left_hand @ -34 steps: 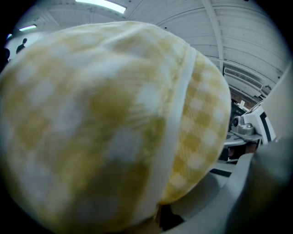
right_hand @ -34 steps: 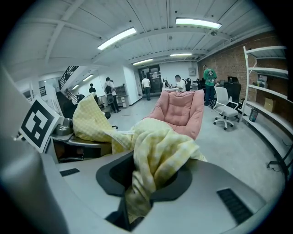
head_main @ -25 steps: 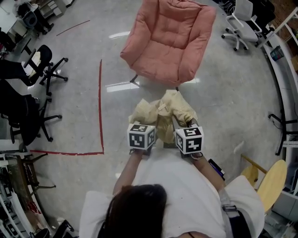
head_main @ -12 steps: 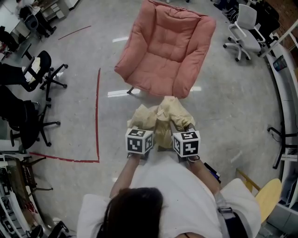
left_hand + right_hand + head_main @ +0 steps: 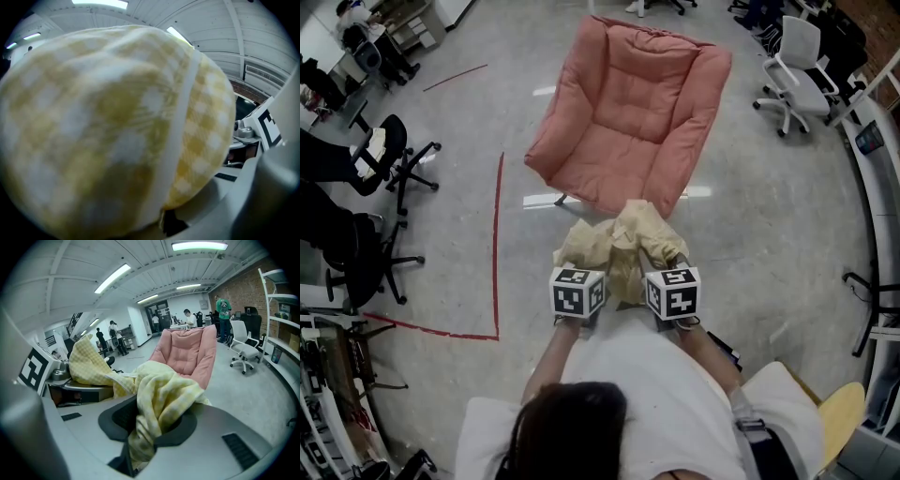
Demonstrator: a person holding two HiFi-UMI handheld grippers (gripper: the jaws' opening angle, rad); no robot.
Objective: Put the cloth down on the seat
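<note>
The grey floor [image 5: 787,244] is big and shiny. A thin red line [image 5: 496,244] runs along it on the left.

A big pink chair [image 5: 628,103] stands on the far side. Its soft seat faces the person and has nothing on it. The right gripper view shows the same pink chair [image 5: 187,350] straight ahead.

The person [image 5: 656,384] is at the near side, in a white top, with both arms held out toward the pink chair.

A white office chair [image 5: 797,70] stands far off on the right. A black office chair [image 5: 389,150] stands on the left.

The cloth [image 5: 614,239] is yellow and white with little squares. It is bunched up in the air between the person and the pink chair, with its far end at the near edge of the seat. It does not lie on the seat.

The left gripper [image 5: 579,277] is closed tight on the cloth. In its own view the cloth [image 5: 108,131] is so close that it fills almost everything.

The right gripper [image 5: 671,272] pinches the cloth too. Its view shows a fold of cloth [image 5: 159,399] squeezed between its dark jaws.
</note>
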